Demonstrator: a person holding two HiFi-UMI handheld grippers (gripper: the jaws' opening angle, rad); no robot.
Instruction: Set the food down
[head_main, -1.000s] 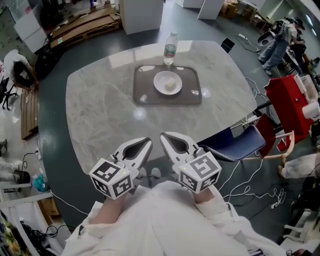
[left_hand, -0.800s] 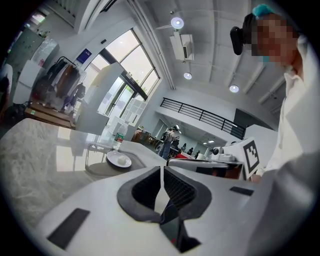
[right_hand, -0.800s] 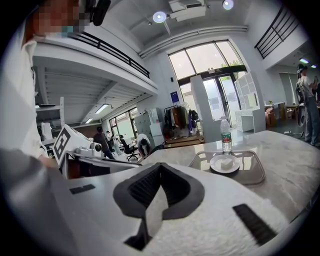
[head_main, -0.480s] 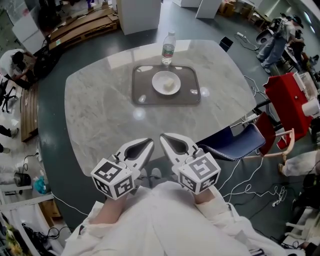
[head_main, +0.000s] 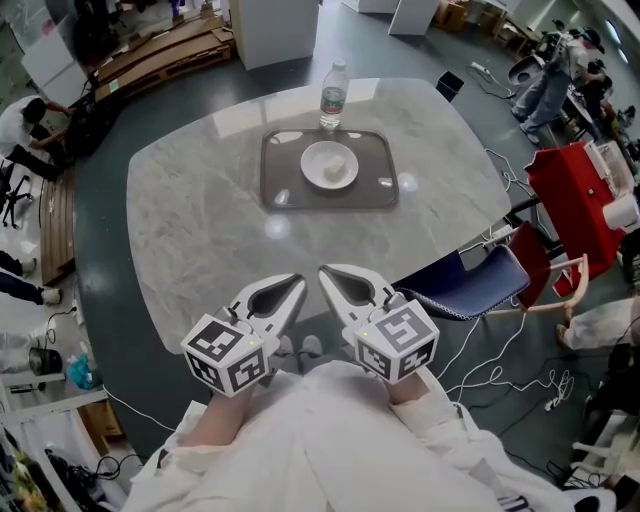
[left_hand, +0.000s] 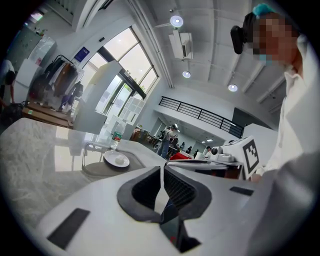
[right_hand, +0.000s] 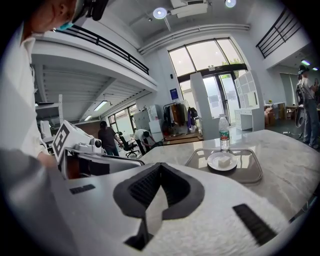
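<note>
Food is noted in the head view as a pale lump on a white plate, centred on a grey tray at twelve o'clock on the counter. A bottle stands just beyond the tray. The food is judged already set down, which would explain both grippers being held back at six o'clock, well apart from the tray.

Left gripper, in its own view: jaws are pressed together with nothing between. The food is too small there to identify.

Right gripper, in its own view: jaws are closed and empty. The plate is seen at two o'clock, the food blocky. What kind of food it is cannot be told.
</note>
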